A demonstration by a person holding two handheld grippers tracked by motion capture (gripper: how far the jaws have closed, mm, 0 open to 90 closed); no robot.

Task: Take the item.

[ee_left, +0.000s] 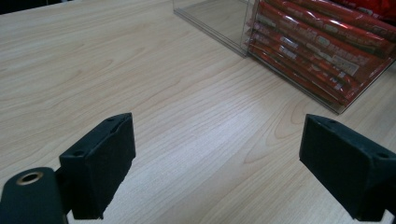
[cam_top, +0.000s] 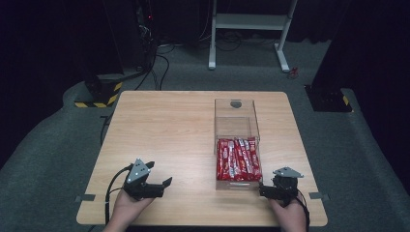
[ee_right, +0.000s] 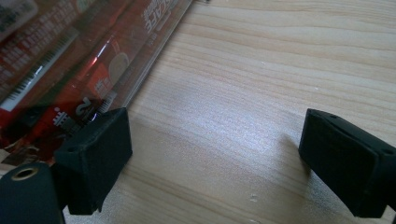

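Observation:
A clear plastic box (cam_top: 236,121) stands on the wooden table (cam_top: 164,125), right of centre. Its near half holds several red snack packets (cam_top: 238,158), which also lie behind the clear wall (ee_left: 322,42) in the left gripper view. My left gripper (cam_top: 162,186) rests low at the front left, open, with bare wood between its jaws (ee_left: 215,158). My right gripper (cam_top: 270,189) sits at the box's near right corner, open, its left jaw close to the box wall (ee_right: 140,74), with only tabletop between the jaws.
The far half of the box is without packets. Bare wood spreads over the left and back of the table. Beyond the far edge are a white desk frame (cam_top: 251,29), cables and a yellow-black striped base (cam_top: 99,94) on grey carpet.

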